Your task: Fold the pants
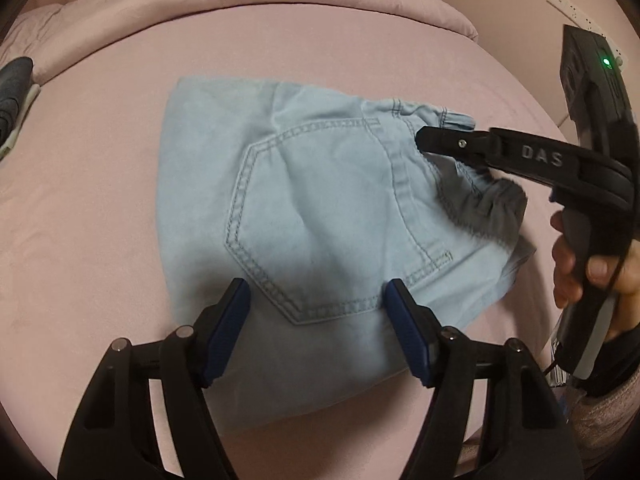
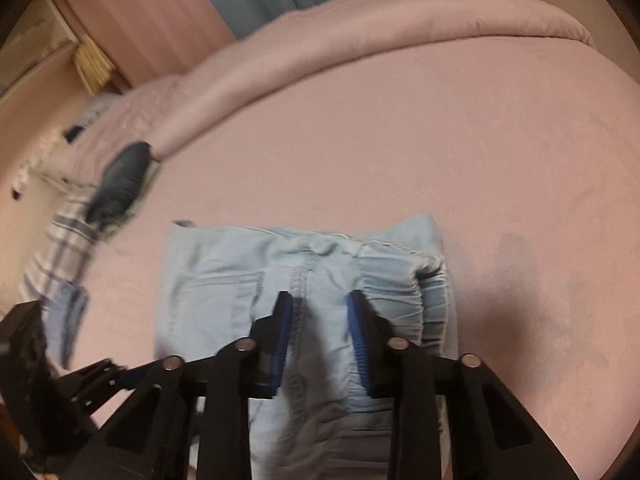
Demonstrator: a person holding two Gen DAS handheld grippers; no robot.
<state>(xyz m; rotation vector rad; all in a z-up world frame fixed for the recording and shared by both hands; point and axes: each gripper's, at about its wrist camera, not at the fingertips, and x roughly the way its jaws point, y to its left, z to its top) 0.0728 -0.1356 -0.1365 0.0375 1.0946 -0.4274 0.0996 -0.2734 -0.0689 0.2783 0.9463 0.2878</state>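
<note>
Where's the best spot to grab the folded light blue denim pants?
Probably the gathered elastic waistband of the light blue denim pants, coming from that open end: its bunched edge lifts off the pink bedsheet, while the pocket panel lies flat.

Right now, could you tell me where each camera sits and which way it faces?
Left wrist: on the left gripper, angled down at the folded pants on the pink bed; its open fingers, plus the right gripper and the hand holding it.
Right wrist: on the right gripper, angled down at the pants' waistband; its narrow-set fingers, plus the left gripper at lower left.
Shared: pants, bed, rolled comforter.
</note>
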